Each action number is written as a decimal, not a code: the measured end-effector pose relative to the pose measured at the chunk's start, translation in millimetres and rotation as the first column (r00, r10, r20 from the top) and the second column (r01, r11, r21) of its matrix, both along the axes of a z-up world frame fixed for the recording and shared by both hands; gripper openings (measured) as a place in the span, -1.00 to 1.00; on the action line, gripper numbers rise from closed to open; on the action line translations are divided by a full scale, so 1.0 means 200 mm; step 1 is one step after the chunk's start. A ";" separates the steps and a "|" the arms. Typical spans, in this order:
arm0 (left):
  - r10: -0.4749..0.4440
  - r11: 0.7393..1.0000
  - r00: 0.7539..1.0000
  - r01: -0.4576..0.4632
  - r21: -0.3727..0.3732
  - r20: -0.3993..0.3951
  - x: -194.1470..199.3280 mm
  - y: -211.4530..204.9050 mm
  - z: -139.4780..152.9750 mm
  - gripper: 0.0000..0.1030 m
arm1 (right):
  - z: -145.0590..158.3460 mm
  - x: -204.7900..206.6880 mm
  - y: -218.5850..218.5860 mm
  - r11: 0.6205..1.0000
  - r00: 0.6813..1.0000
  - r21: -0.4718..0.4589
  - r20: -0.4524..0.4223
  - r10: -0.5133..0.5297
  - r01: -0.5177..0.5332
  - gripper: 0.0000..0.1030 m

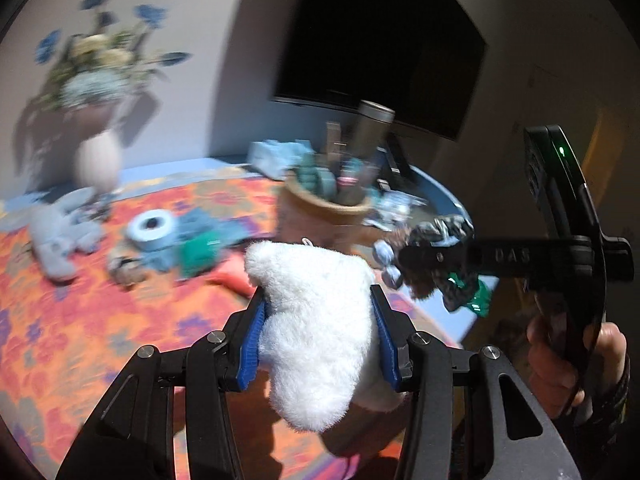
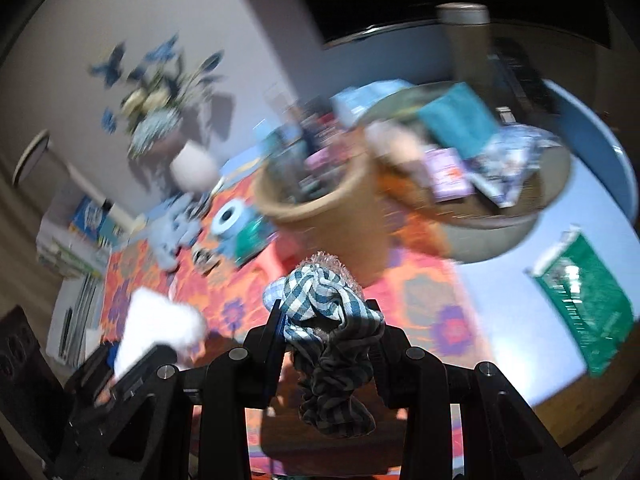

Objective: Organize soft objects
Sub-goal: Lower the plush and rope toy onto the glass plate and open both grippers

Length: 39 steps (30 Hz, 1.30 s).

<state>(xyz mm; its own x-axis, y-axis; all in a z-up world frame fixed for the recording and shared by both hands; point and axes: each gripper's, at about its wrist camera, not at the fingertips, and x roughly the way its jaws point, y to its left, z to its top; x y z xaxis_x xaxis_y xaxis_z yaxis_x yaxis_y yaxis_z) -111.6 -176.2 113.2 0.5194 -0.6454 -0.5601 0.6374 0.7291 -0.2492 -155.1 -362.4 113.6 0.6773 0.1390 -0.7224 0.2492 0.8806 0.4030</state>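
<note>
Left gripper [image 1: 318,312] clamped on white plush [image 1: 316,336], right gripper [image 2: 326,320] clamped on checked cloth [image 2: 328,320], blurred tan basket [image 2: 320,208] contents perhaps clutter.

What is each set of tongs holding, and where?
Left tongs: white plush toy, gripped across its middle. Right tongs: blue checked scrunchie, pinched mid-bunch.

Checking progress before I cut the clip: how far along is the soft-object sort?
Done: some items already sit in the tan basket.
In hand: left gripper clamps a white plush; right gripper clamps a checked scrunchie.
Left: grey plush and teal cloth lie loose on the floral tablecloth.
</note>
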 end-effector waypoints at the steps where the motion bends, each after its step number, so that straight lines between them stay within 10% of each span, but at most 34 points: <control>1: -0.020 1.000 1.000 0.020 0.001 0.002 0.00 -0.05 0.01 -0.14 | 0.01 -0.02 -0.04 1.000 1.000 0.002 0.007 -0.017 0.017 -0.30; 12: -0.154 0.988 0.988 0.154 0.009 0.025 0.02 -0.60 0.12 -0.14 | 0.10 -0.10 -0.48 0.984 0.981 0.046 0.081 -0.178 0.174 -0.30; 29: -0.062 0.997 0.997 0.060 0.041 0.039 0.44 -1.03 0.20 -0.04 | 0.13 0.23 -0.90 0.957 0.957 0.147 0.118 -0.267 0.249 -0.25; 33: -0.040 0.998 0.999 0.038 0.043 0.027 0.51 -1.04 0.18 0.24 | 0.08 0.31 -0.94 0.951 0.963 0.219 0.114 -0.246 0.217 0.24; 39: -0.051 0.998 0.998 0.050 0.036 0.044 0.50 -1.01 0.19 0.24 | 0.05 0.24 -0.95 0.947 0.956 0.217 0.119 -0.267 0.238 0.24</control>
